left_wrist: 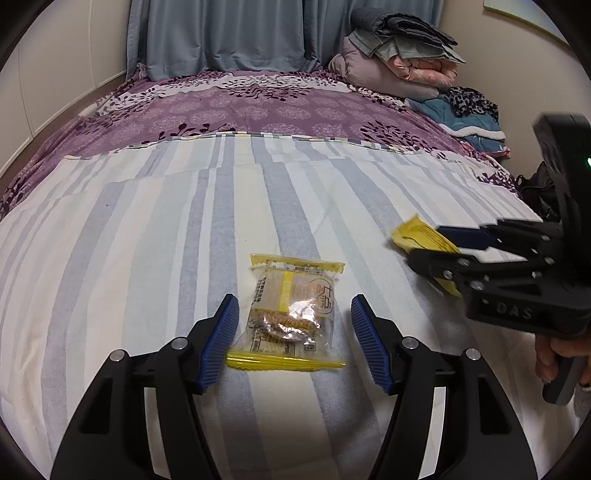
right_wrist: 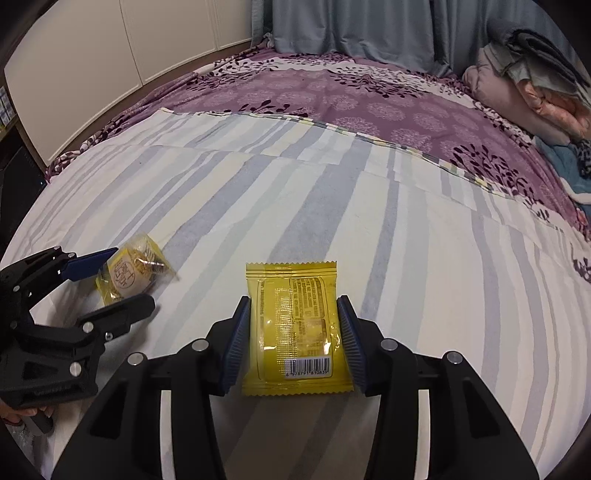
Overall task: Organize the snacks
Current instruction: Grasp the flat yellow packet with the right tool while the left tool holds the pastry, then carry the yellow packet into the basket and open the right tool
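Observation:
A clear snack packet with yellow ends lies on the striped sheet between the pads of my left gripper, which is open with a gap on both sides. The packet also shows in the right wrist view, with the left gripper around it. A solid yellow snack packet sits between the pads of my right gripper, which touch both its edges. In the left wrist view the right gripper holds that yellow packet just above the sheet.
The striped sheet covers the near half of a bed; a purple floral cover lies beyond it. Folded blankets and clothes are stacked at the far right corner. Grey curtains hang behind. A white cabinet stands at the left.

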Demonstrator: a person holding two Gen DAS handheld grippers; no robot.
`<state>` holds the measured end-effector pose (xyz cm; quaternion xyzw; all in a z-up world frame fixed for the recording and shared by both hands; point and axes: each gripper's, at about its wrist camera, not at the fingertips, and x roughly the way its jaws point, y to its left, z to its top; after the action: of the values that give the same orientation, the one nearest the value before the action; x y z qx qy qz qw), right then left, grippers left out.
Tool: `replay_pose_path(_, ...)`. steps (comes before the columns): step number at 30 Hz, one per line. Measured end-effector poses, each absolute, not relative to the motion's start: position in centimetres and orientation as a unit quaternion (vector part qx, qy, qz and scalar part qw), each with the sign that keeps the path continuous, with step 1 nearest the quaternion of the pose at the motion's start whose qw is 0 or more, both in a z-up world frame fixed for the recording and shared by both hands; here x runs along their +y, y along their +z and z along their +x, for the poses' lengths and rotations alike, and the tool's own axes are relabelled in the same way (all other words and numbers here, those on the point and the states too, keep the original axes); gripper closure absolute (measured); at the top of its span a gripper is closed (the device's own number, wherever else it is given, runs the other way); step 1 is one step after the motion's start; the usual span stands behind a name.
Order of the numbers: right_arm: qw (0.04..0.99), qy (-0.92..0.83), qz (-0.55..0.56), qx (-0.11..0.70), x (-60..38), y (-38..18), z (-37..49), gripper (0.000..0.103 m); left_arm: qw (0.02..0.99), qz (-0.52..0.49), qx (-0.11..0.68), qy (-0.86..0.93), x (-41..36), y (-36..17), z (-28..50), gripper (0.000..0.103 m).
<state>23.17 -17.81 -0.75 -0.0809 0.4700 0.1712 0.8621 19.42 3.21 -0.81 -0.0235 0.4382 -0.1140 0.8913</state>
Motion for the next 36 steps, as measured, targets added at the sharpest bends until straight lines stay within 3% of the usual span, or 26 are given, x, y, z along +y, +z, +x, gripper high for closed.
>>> replay_pose_path(5, 0.871, 0.153, -0.05, 0.464, -20.2, 0.7, 20.2, 0.056, 0.892, -0.047, 0.437, -0.104, 4.4, -0.8, 19.6, 0.057)
replay_pose_path(15, 0.89, 0.121, -0.009, 0.44, -23.4, 3.8, 13.9, 0.056, 0.898, -0.047, 0.424, -0.107, 4.4, 0.3, 18.9, 0.062)
replay_pose_path(19, 0.896, 0.111, -0.003, 0.429, -24.1, 5.2, 11.9, 0.056, 0.902, -0.051, 0.413, -0.119, 4.2, 1.3, 18.4, 0.07)
replay_pose_path(24, 0.9, 0.103, 0.002, 0.424, -24.3, 6.1, 10.1, 0.056, 0.899, -0.03, 0.418, -0.123, 3.9, 1.5, 18.3, 0.069)
replay_pose_path(28, 0.9, 0.094, 0.006, 0.425, -24.5, 6.1, 9.1, 0.056, 0.891, -0.034, 0.436, -0.126, 4.2, 0.6, 18.6, 0.053)
replay_pose_path(34, 0.903, 0.077, 0.018, 0.422, -25.3, 6.3, 7.2, 0.056, 0.889, -0.016, 0.441, -0.125, 3.9, -0.6, 18.8, 0.054)
replay_pose_path(36, 0.906, 0.071, 0.024, 0.417, -25.6, 6.7, 6.5, 0.056, 0.89, -0.025, 0.439, -0.119, 4.2, -0.6, 18.8, 0.06)
